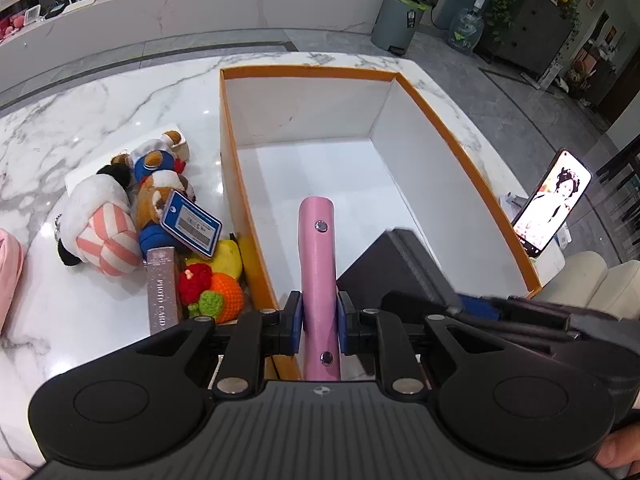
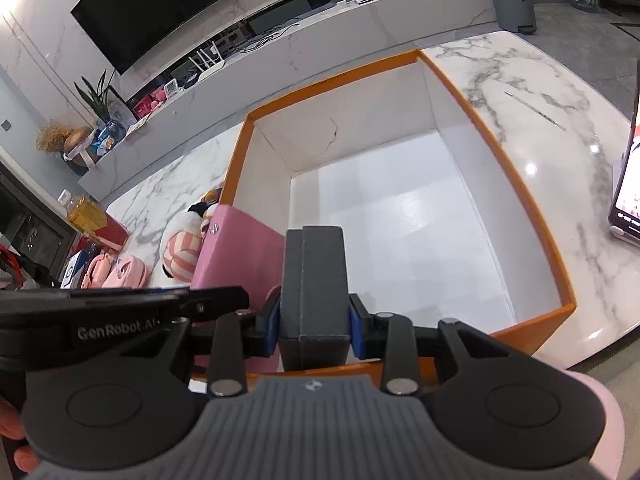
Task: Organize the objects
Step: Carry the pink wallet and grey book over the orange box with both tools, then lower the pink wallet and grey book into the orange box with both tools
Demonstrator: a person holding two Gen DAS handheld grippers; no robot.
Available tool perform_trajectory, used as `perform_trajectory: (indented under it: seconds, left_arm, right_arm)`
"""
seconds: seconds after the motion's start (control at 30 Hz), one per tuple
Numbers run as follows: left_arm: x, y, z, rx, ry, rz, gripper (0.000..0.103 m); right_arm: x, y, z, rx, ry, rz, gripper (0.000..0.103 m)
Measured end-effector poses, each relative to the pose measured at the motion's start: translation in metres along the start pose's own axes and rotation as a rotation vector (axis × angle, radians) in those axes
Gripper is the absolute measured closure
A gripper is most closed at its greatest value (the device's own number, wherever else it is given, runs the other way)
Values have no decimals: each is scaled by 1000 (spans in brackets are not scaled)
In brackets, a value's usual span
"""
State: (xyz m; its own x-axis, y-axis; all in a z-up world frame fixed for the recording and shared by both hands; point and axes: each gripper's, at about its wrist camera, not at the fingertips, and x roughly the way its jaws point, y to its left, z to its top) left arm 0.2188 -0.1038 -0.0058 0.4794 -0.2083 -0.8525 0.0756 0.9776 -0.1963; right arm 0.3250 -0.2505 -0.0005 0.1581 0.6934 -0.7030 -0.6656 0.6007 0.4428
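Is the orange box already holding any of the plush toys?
No, the orange box shows a bare white floor, and the plush toys lie outside it on the table.

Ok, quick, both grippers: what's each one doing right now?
Left gripper: shut on the flat pink snap-button wallet.
Right gripper: shut on the dark grey rectangular box.

We are losing the near end of the flat pink snap-fastened case (image 1: 318, 264) behind the left gripper (image 1: 319, 322), and the dark grey rectangular box (image 2: 316, 280) is hiding its own underside between the right gripper (image 2: 316, 324) pads. The lit smartphone (image 2: 628, 184) is being cut off by the right view's edge. The small print on the blue-framed price tag (image 1: 192, 226) is staying too small to read.
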Motion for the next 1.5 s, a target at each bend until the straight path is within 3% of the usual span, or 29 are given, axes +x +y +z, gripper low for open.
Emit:
perform_trajectory:
  seconds: [0.17, 0.47, 0.73, 0.87, 1.03, 1.5]
  left_arm:
    - [6, -8, -3, 6, 21, -25, 83]
    - [13, -5, -1, -86, 62, 20, 83]
    - [21, -17, 1, -120, 85, 3, 80]
    - [24, -27, 1, -88, 80, 35, 79]
    - [23, -22, 2, -68, 92, -2, 76]
    - [13, -17, -8, -3, 75, -79, 76]
  right_arm:
    - [-4, -14, 15, 21, -17, -35, 67]
    - [26, -19, 33, -24, 98, -103, 67]
    - [43, -41, 51, 6, 225, -52, 67]
    - [44, -44, 53, 7, 267, -29, 67]
    - [54, -45, 50, 17, 318, -7, 67]
    - [58, -22, 44, -124, 328, -54, 63]
